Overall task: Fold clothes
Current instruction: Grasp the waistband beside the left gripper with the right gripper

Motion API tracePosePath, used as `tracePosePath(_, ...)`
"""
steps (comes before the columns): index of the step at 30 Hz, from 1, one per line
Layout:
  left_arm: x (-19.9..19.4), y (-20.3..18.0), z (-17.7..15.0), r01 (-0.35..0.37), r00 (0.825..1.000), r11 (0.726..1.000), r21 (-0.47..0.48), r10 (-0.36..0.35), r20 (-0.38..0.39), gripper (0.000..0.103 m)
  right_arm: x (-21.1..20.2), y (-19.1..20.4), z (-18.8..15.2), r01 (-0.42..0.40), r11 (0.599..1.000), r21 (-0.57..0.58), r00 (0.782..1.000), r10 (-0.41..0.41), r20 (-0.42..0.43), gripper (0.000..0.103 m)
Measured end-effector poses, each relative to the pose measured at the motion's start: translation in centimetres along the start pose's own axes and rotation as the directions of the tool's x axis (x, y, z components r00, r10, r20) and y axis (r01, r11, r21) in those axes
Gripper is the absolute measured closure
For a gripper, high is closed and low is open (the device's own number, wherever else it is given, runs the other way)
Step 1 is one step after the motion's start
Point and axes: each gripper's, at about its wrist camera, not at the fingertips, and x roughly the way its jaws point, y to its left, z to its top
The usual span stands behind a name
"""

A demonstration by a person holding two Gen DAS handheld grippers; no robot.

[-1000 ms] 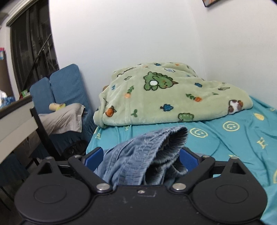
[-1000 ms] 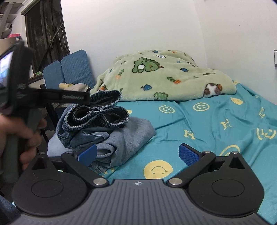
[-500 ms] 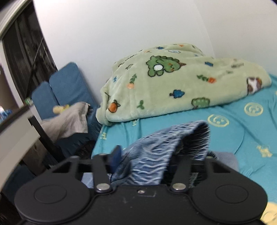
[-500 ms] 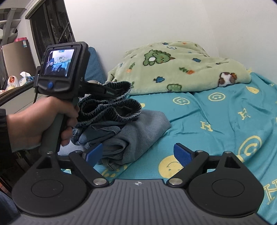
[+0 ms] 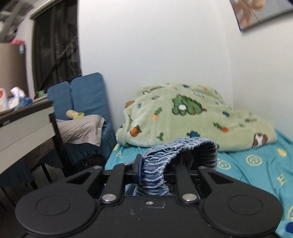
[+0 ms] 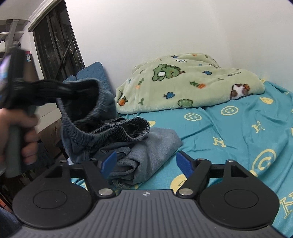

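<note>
- The left gripper (image 5: 157, 164), low in the left wrist view, is clamped on the elastic waistband of the denim garment (image 5: 175, 157), which arches over and hides the gap between its jaws.
- In the right wrist view the same left gripper (image 6: 60, 89) is at mid left, blurred, held by a hand (image 6: 16, 131) at the left edge; the waistband hangs from it as an open loop.
- The rest of the denim garment (image 6: 139, 146) lies crumpled on the teal bedsheet (image 6: 238, 131) at lower centre, its lighter folded part spreading rightward.
- The right gripper (image 6: 146, 163) stands wide with nothing between its blue pads (image 6: 183, 163); it is just in front of the crumpled heap, and I cannot tell whether the left pad touches the cloth.
- A green cartoon blanket (image 6: 183, 82) is bunched against the wall at upper centre, behind the garment and well apart from it.
- A blue chair (image 5: 86, 102) draped with beige cloth (image 5: 82, 130) is at mid left, beside the bed.
- A desk edge (image 5: 23, 128) crosses the left side.
- A framed picture (image 5: 260, 12) hangs at upper right.
</note>
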Motion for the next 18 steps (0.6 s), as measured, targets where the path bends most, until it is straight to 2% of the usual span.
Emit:
tracePosePath(2, -1.4, 1.2, -0.6, -0.007, 1.000, 0.999, -0.052, 0.007, 0.002, 0.089, 0.1, 0.2, 0.0, 0.002, 1.000, -0.021, 1.000, -0.002, -0.008, 0.037)
tracePosePath(7, -4.7, 4.2, -2.0, -0.025, 1.000, 0.983, -0.181, 0.026, 0.005, 0.089, 0.3, 0.8, 0.0, -0.001, 0.998, -0.061, 1.000, -0.001, -0.026, 0.055)
tracePosePath(14, -5.0, 4.1, -3.6, -0.023, 1.000, 0.984, -0.174, 0.024, 0.004, 0.088, 1.0, 0.5, 0.3, 0.002, 0.999, -0.054, 1.000, -0.003, -0.029, 0.071)
tracePosePath(18, -4.8, 4.6, -4.2, -0.011, 1.000, 0.982, -0.189, 0.011, -0.003, 0.088, 2.6, 1.0, 0.6, 0.003, 0.998, -0.063, 0.999, -0.006, -0.036, 0.073)
